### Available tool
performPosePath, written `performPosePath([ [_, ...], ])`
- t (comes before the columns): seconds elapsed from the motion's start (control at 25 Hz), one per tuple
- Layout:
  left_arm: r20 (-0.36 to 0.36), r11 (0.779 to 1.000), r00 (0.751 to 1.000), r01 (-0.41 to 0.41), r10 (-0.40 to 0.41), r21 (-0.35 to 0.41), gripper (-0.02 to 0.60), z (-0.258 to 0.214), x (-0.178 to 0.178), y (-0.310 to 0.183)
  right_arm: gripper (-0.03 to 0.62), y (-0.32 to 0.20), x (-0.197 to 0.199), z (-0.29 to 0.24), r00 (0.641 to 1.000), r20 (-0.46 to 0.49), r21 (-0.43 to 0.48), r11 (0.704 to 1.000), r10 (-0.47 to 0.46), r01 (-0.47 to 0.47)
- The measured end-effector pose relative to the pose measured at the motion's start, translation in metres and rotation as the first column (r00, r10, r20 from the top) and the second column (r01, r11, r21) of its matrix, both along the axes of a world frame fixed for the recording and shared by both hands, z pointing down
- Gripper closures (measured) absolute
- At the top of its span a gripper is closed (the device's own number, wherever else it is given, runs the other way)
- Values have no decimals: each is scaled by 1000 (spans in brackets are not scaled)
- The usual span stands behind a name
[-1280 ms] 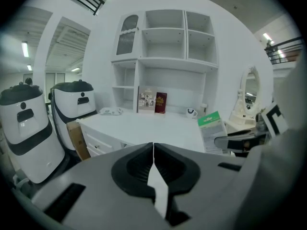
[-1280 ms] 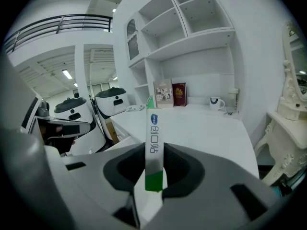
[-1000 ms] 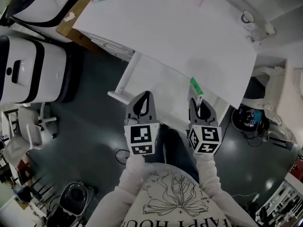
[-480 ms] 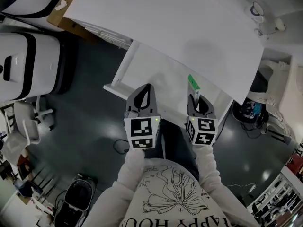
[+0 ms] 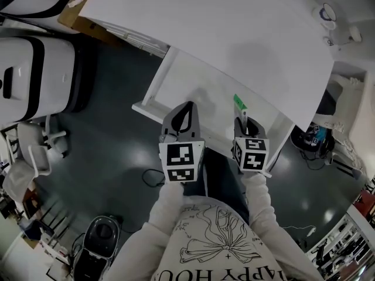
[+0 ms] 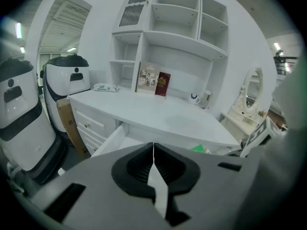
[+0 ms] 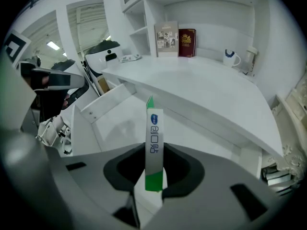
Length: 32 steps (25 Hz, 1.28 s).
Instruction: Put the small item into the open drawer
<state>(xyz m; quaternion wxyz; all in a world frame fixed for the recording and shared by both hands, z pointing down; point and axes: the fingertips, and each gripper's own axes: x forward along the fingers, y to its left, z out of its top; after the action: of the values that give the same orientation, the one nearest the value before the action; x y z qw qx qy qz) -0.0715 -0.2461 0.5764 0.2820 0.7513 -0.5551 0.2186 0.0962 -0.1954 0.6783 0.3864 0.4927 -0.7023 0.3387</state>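
The right gripper (image 7: pixel 154 180) is clenched on the lower, green-banded end of a slim white-and-green pack (image 7: pixel 154 138), its jaws pressing on the pack from either side. The rest of the pack stands out past the fingertips, with its green tip farthest away. Beside it, the left gripper (image 6: pixel 153 150) has its jaws closed together with nothing between them. Beyond both, the pack's tip hangs above the white open drawer (image 5: pixel 193 89), near the front edge of the white desk (image 5: pixel 234 34).

Shirt (image 5: pixel 214 247): "HAPPY HOU", cut off; small item (image 7: pixel 154 145): "创口贴".
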Motion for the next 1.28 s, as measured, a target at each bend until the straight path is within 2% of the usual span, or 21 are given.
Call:
performPosePath([
  [0.4,-10,1000,1000,9,-9,-20,574,10,-11,-1,505,-5,-2,30,999,-36,-72,997,11,-14],
  [0.72,-20,999,1000,6,-6,-34,574,16,-10,0,503,-5,4,48,996,-58,-107,991,70,-76],
  [1.0,-21,999,1000,9,-10,-36,574,16,-12,1,499,-4,2,54,995,-47,-106,990,83,-88],
  [1.28,-19,999,1000,13,-13,-29,574,13,-11,1,474,-13,0,38,997,-22,-47,996,78,-79],
])
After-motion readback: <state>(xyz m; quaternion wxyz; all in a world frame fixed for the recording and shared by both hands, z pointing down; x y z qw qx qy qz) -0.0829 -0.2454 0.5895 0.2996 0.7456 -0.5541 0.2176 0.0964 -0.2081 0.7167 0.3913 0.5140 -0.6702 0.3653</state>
